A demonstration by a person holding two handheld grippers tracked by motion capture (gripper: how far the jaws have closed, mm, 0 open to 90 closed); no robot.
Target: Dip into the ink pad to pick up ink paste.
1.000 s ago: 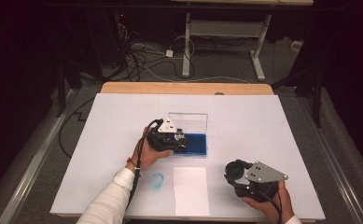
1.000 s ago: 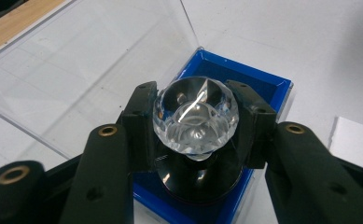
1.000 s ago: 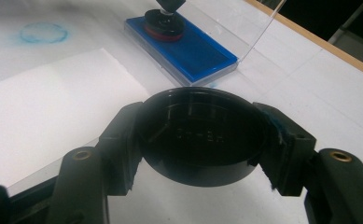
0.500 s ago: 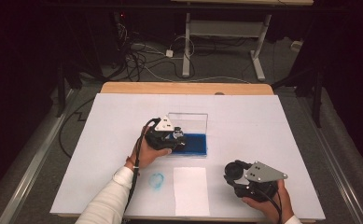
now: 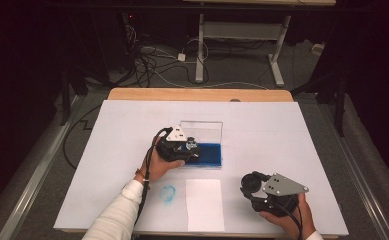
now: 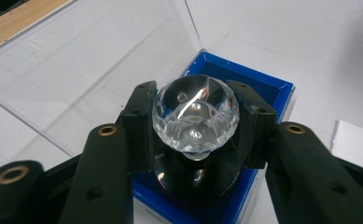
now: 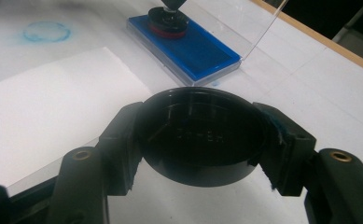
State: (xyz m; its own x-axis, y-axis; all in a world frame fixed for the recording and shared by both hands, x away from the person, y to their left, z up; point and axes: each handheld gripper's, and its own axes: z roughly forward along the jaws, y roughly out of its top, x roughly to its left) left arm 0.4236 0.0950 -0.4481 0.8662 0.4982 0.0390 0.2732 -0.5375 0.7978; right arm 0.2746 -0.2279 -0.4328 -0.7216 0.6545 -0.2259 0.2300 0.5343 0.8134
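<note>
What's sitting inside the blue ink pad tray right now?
A stamp with a clear faceted knob stands on the blue ink pad tray, clamped by the left gripper. Its black base covers the ink beneath, so the contact face is hidden.

We see a white table top (image 5: 292, 135) with a wooden strip (image 5: 197, 94) along its far edge. Beyond it the room lies dark: a grey floor (image 5: 242, 70) with tangled cables (image 5: 152, 62), and the white legs of another desk (image 5: 277, 65) catching some light.
</note>
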